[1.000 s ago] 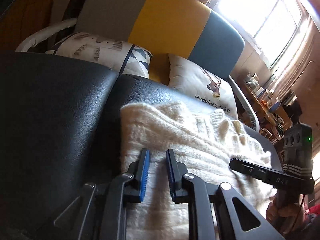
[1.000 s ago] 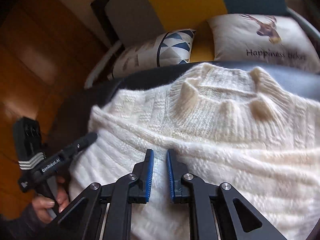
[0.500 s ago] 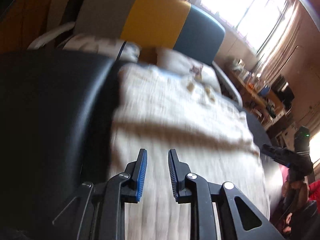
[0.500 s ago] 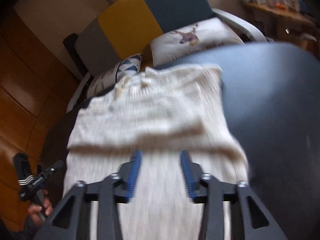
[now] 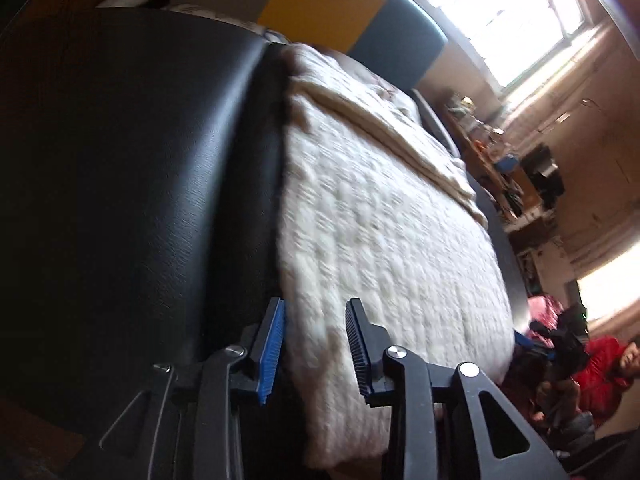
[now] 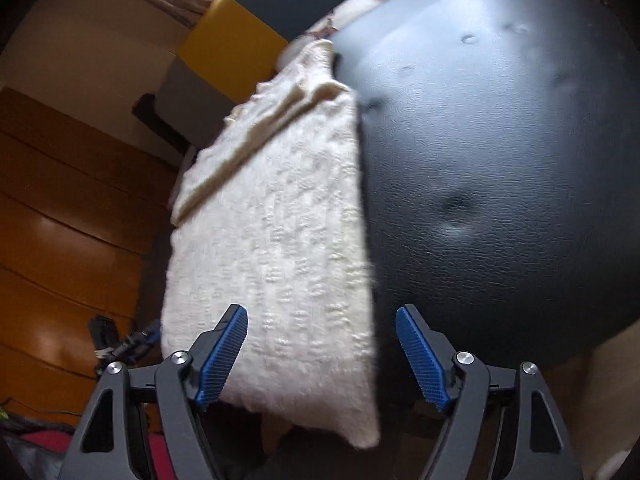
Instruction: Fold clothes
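While both views are smeared by motion, the layout reads clearly enough. A cream knitted sweater [image 5: 384,216] lies flat on a black padded seat [image 5: 132,184], laid out as a long narrow rectangle with straight side edges. A crosswise ridge of cloth shows toward its far end; no loose sleeves are visible on either side, which suggests they are tucked in, though the blur prevents certainty.

The near end of the sweater hangs slightly over the front edge of the seat. The left claw [image 5: 316,340] stands at the near left corner, jaws moderately apart, one blue pad just outside the side edge and the other over the cloth; nothing is pinched. The right claw [image 6: 322,354] stands at the near right corner, jaws spread wide and straddling the sweater's right edge, also holding nothing.

Judgement: the lengthwise folds appear to be in place. The sweater is long for a finished bundle, so a crosswise fold, near end toward far end, seems to remain. Both claws are placed at the corners suited to that.

Background: a sofa back [image 5: 332,4], a bright window [image 5: 504,16].
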Demonstrator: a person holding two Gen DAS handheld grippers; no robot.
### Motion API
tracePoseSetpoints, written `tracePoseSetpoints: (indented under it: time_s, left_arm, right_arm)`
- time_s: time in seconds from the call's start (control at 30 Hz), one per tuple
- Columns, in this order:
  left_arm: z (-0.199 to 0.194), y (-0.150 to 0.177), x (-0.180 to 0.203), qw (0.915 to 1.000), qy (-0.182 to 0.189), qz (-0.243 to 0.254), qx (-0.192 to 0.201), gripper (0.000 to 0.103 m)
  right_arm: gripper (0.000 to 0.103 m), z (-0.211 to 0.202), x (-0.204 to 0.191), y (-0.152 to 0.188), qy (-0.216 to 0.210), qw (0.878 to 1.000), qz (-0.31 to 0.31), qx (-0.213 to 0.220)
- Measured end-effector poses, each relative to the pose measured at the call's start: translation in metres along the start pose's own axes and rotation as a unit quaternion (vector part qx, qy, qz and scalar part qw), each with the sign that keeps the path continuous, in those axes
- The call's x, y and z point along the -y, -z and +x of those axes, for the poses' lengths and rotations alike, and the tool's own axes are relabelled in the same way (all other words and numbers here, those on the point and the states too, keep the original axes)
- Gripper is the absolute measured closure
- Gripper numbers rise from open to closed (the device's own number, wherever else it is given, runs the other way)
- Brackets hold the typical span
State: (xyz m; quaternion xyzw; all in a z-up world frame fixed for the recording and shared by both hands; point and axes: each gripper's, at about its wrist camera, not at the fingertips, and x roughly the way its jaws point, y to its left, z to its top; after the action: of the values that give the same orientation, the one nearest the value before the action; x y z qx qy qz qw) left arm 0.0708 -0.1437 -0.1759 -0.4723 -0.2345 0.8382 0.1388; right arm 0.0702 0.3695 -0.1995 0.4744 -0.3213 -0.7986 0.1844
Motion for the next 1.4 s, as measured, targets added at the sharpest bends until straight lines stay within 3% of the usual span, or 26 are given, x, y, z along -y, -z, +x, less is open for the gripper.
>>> tracePoseSetpoints:
  time_s: [0.2,0.3,0.53,0.6,0.63,0.67,0.7,0.73,0.77,0.8,0.9,0.93,1.1,1.4]
  left_arm:
    - [-0.001,0.011,0.006,0.9996,0.018,0.021,-0.001,0.064]
    - [-0.003,0.014,0.005,0.9994,0.024,0.022,-0.001,0.064]
    - [-0.004,0.018,0.012,0.9996,0.019,0.020,-0.007,0.065]
    - [0.003,0.018,0.017,0.9985,0.043,0.022,-0.027,0.065]
    - [0.003,0.019,0.021,0.9986,0.034,0.030,-0.027,0.066]
    - [0.004,0.020,0.026,0.9986,0.025,0.038,-0.027,0.066]
    - [0.006,0.020,0.030,0.9984,0.017,0.046,-0.029,0.066]
    - [0.007,0.020,0.034,0.9980,0.008,0.054,-0.032,0.066]
    - [0.009,0.019,0.036,0.9981,0.001,0.052,-0.032,0.066]
    - [0.010,0.019,0.039,0.9981,-0.006,0.052,-0.033,0.066]
    - [0.015,0.016,0.043,0.9981,-0.021,0.050,-0.031,0.070]
    - [0.016,0.015,0.040,0.9984,-0.028,0.038,-0.031,0.093]
    - [0.012,0.016,0.024,0.9990,0.026,-0.001,-0.037,0.095]
    - [-0.025,0.025,-0.002,0.9837,0.176,-0.001,-0.039,0.096]
  right_arm:
    - [0.022,0.036,-0.024,-0.012,-0.048,0.998,-0.037,-0.018]
    - [0.000,0.044,-0.031,-0.012,-0.065,0.997,-0.045,-0.013]
    - [0.000,0.043,-0.040,-0.004,-0.062,0.995,-0.076,-0.007]
    - [0.000,0.041,-0.039,-0.002,-0.066,0.994,-0.083,-0.009]
    - [0.001,0.040,-0.040,-0.002,-0.063,0.994,-0.089,-0.014]
    - [0.009,0.039,-0.040,-0.001,-0.055,0.994,-0.091,-0.015]
    - [0.027,0.038,-0.039,-0.001,-0.033,0.995,-0.090,-0.015]
    - [0.039,0.035,-0.037,0.000,-0.006,0.996,-0.088,-0.014]
    - [0.084,0.034,-0.032,-0.001,0.008,0.997,-0.079,-0.020]
    - [0.091,0.035,-0.026,-0.001,0.017,0.997,-0.066,-0.028]
    - [0.091,0.032,-0.016,0.004,0.009,0.998,-0.061,-0.015]
    - [0.091,0.032,-0.017,0.005,0.012,0.998,-0.064,-0.012]
    - [0.091,0.031,-0.030,0.007,0.034,0.995,-0.096,-0.015]
    - [0.091,0.025,-0.048,0.013,-0.047,0.995,-0.082,-0.037]
